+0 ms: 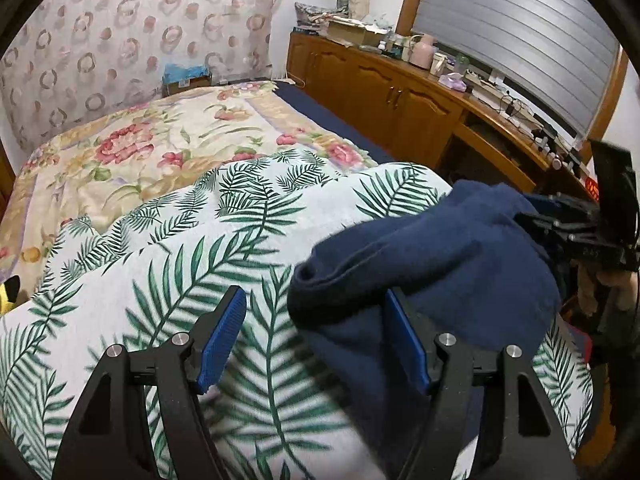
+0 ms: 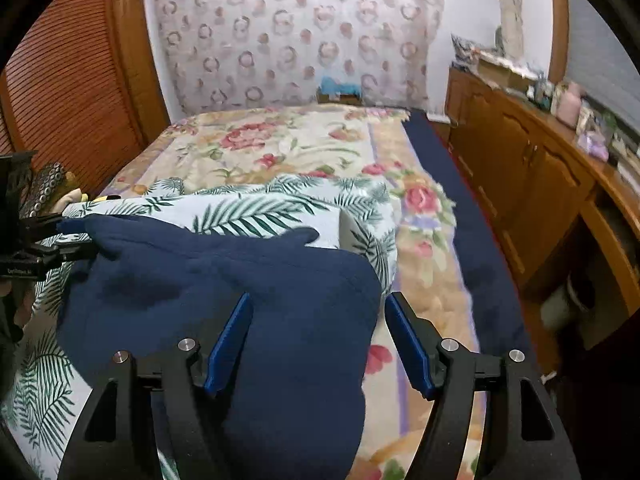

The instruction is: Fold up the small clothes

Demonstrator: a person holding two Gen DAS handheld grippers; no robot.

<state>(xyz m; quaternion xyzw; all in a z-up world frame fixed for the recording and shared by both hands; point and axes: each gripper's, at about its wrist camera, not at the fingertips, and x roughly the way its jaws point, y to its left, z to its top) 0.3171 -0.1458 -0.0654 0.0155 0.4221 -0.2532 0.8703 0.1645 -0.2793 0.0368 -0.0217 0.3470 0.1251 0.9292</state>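
A navy blue fleece garment [image 1: 440,256] lies rumpled on a white quilt with green fern print [image 1: 192,264]. In the left wrist view my left gripper [image 1: 316,336] is open, its right finger at the garment's near left edge, its left finger over the quilt. In the right wrist view the garment [image 2: 224,280] fills the lower middle. My right gripper [image 2: 318,340] is open over its right edge, one finger over the cloth, the other past it. Each gripper shows in the other's view, at the garment's far side: the right one [image 1: 580,232], the left one [image 2: 36,236].
A floral bedspread [image 1: 168,136] covers the bed beyond the quilt. A wooden cabinet run [image 1: 400,92] with cluttered top stands along the right side. A patterned curtain [image 2: 296,32] hangs behind the bed, a louvred wooden door [image 2: 68,80] at left.
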